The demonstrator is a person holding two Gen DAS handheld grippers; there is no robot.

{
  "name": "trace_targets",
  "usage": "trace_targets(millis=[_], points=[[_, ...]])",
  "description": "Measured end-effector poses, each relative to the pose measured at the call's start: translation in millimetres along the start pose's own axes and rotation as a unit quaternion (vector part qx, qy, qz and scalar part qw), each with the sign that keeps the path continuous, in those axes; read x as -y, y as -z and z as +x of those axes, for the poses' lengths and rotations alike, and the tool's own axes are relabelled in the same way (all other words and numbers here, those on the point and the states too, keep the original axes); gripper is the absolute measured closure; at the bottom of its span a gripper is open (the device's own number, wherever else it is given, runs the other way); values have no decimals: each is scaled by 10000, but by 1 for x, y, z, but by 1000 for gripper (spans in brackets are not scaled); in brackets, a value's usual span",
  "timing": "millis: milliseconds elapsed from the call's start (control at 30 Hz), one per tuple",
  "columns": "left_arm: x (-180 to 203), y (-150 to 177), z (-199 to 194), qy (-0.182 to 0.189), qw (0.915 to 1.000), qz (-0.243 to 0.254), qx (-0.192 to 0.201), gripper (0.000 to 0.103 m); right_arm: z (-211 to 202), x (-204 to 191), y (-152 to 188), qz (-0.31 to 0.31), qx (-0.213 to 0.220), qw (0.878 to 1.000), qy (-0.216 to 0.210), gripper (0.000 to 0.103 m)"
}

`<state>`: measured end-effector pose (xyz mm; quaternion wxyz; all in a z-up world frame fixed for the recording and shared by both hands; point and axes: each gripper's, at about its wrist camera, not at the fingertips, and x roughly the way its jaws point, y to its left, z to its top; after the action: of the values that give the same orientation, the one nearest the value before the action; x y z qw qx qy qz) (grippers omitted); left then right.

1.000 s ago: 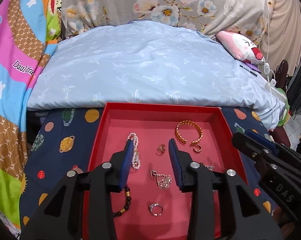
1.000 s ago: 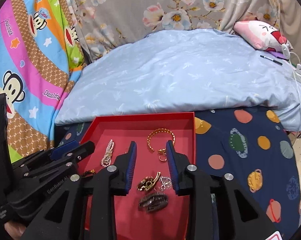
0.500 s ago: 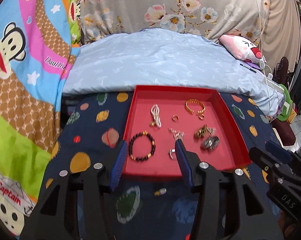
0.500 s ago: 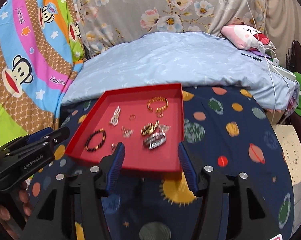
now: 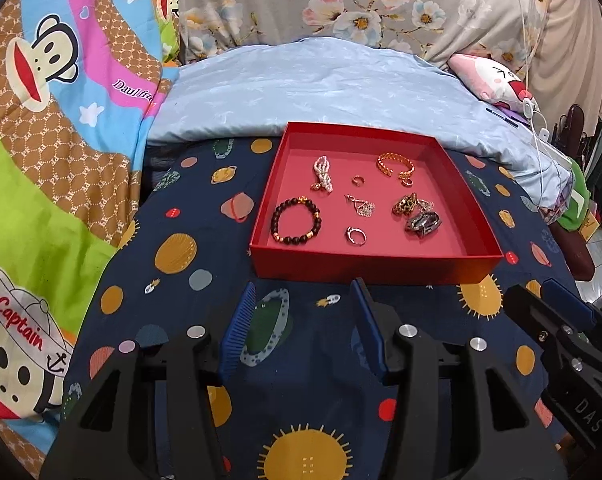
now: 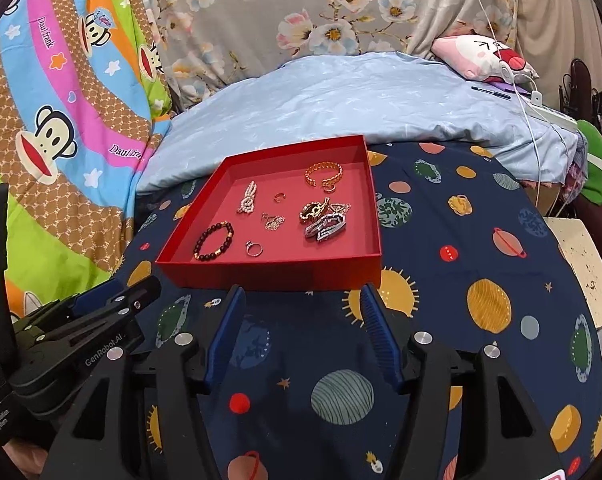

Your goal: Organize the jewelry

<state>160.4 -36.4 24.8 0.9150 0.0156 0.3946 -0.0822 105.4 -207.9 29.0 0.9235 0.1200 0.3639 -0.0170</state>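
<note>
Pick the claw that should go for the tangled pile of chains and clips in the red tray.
Right, probably. The pile lies on the red tray's right side, almost straight ahead of the open right claw; from the open left claw it sits off to the right.

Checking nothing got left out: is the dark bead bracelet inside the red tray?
Inside. The dark bead bracelet lies flat in the red tray, near its front-left corner.

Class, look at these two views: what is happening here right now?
A person holds two grippers above a space-print blanket. The left gripper and right gripper are both open and empty, short of a red tray. In the tray lie a dark bead bracelet, a gold bangle, a pearl string and rings.
</note>
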Motion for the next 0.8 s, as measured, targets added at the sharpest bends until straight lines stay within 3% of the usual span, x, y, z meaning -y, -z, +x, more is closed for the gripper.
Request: trace_targets(millis=[333,433,533,800], points=[[-3,11,-2,13,10000,-38,-85,55,-3,-7,9,-12,-64,10000,-4,44],[-1,15,-3,-156,9999,53,-35,55,-2,-11,12,-50,-55,9999,91,39],[-1,18,-3,-248,9997,83,-7,47,0,-16,16,-180,-7,9995,270,38],[1,24,3,-496,9987,124,7,42,7,-23,21,-309,19,9980,543,31]])
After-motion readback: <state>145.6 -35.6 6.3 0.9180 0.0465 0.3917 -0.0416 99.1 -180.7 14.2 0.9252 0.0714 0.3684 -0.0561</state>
